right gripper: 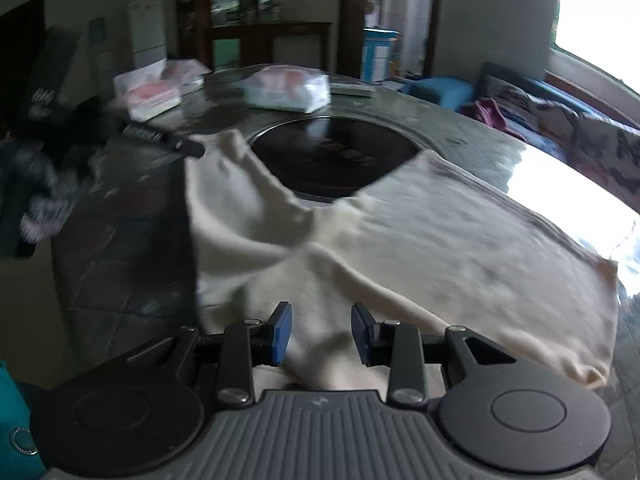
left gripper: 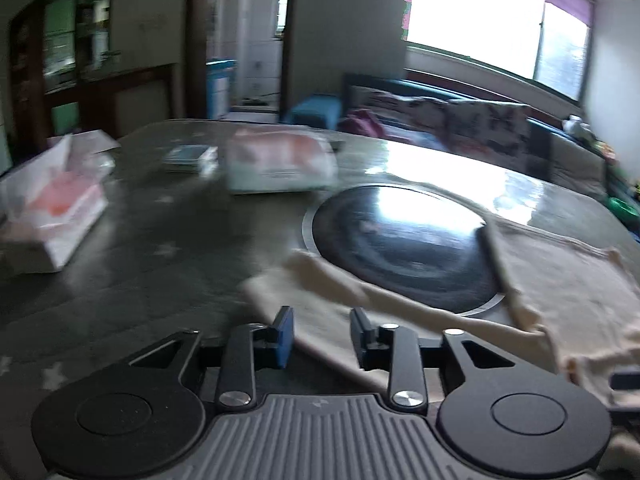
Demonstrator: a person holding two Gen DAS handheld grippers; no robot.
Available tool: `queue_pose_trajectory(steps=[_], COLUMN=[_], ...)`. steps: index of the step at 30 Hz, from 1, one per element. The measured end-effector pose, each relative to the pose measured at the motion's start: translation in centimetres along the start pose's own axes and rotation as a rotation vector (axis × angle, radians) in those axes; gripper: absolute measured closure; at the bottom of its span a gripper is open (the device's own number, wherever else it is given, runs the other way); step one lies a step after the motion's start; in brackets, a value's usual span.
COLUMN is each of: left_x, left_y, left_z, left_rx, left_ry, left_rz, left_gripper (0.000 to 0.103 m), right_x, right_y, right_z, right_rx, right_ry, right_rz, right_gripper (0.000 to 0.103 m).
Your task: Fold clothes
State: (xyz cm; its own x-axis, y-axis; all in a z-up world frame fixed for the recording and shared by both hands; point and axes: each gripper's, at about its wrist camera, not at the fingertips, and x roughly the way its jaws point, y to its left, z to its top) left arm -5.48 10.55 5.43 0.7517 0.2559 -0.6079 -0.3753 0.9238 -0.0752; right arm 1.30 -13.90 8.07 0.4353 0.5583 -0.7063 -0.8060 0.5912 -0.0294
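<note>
A cream garment [right gripper: 400, 248] is lying spread on the dark table [left gripper: 140, 264], partly draping over the round black inset [left gripper: 400, 240] at its middle. The left gripper [left gripper: 322, 338] is hovering with its blue pads apart over one edge of the cloth, nothing pinched between them. The right gripper [right gripper: 322, 334] is also standing parted; cloth is bunching up between its pads, but whether they are pressing it cannot be told. A tissue box [left gripper: 56, 216] and a packet [right gripper: 290, 90] are sitting at the far side
</note>
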Motion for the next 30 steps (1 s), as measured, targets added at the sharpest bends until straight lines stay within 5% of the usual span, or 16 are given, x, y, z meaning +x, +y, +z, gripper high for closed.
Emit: queue_pose_trajectory(steps=[16,19,21,24,30], left_x=[3.2,3.4,3.2,1.3,-4.5], left_y=[2.6,2.8,2.8,1.7,-4.5], left_z=[0.5,0.8,1.0,2.1,5.0], left_rx=[-0.142,-0.155,-0.178,-0.172,-0.087], left_ry=[0.024,0.022,0.017,-0.035,-0.161], left_rz=[0.082,0.079,0.069,0.008,-0.236], left_gripper=[0.066,0.093,0.097,0.098,0.098], right_x=[-1.5,-1.9,-2.3,-3.1,-4.5], right_y=[0.2,0.1,-0.1,-0.7,-3.1], right_z=[0.9,0.7,0.6,0.3,-0.8], right_rx=[0.017,0.024,0.034,0.056,0.146], right_ry=[-0.047,-0.053,-0.060,-0.074,-0.095], right_rz=[-0.025,-0.034,-0.040,-0.059,-0.099], right_gripper=[0.070,0.070,0.070,0.070,0.070])
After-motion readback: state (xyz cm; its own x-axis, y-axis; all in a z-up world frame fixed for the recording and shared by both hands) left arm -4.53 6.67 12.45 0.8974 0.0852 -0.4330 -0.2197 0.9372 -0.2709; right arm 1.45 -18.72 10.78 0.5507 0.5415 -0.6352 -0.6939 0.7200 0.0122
